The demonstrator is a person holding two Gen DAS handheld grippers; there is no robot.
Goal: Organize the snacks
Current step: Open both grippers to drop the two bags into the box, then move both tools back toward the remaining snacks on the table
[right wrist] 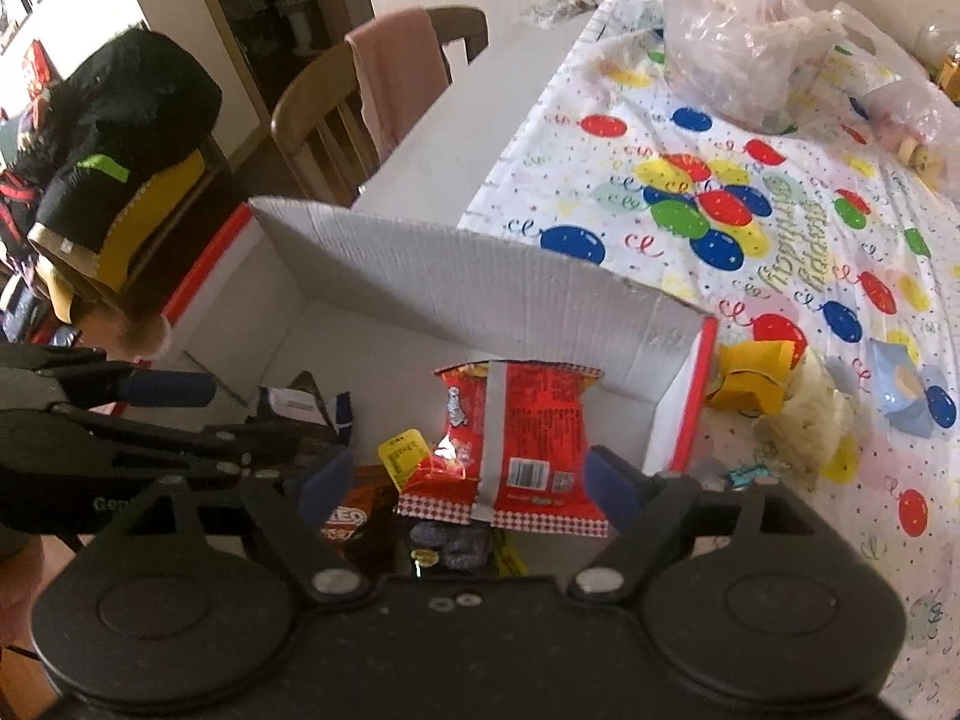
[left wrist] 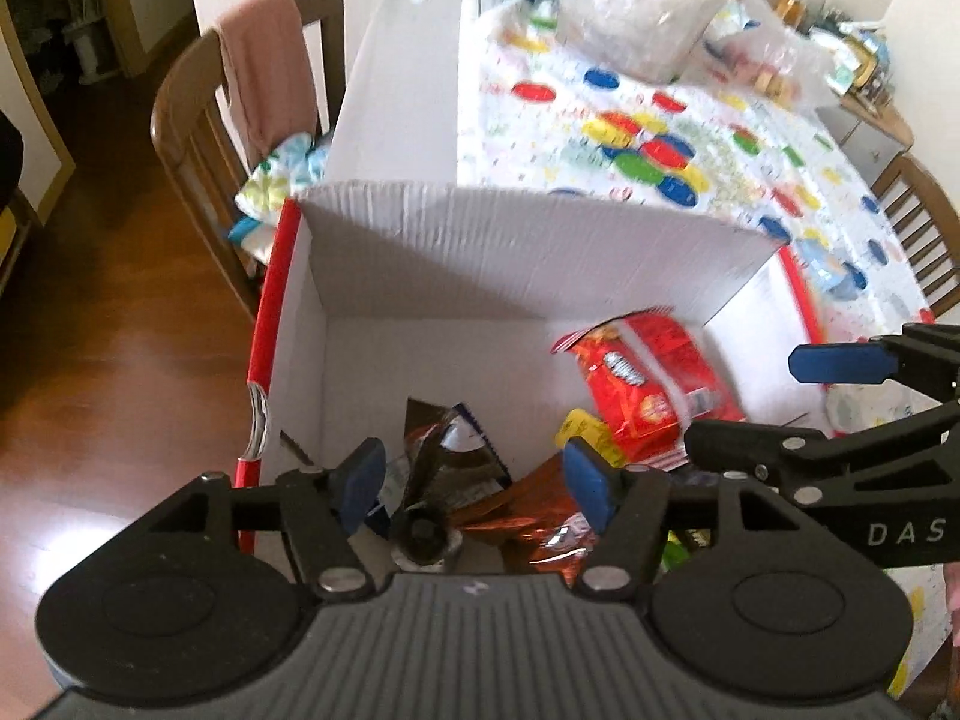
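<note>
The red snack packet [right wrist: 516, 450] lies inside the white box [right wrist: 480, 276], at lower centre of the right wrist frame — dead ahead of the right hand-held gripper [right wrist: 468, 483], its long axis running across the open, empty jaws. The left hand-held gripper [left wrist: 474, 474], also spread and empty, hangs over a dark wrapper [left wrist: 450, 450]; the right looks nearer the packet.

Left gripper [left wrist: 474, 477] hovers over the white cardboard box [left wrist: 528, 240], jaws spread wide, nothing between them. Just ahead of its tips lies a dark crinkled wrapper [left wrist: 447, 450], possibly foil, it's blurry. Ahead and right, a red snack bag [left wrist: 651, 384] lies inside the box. The right gripper [left wrist: 834, 396] reaches in from the right, also parted.
</note>
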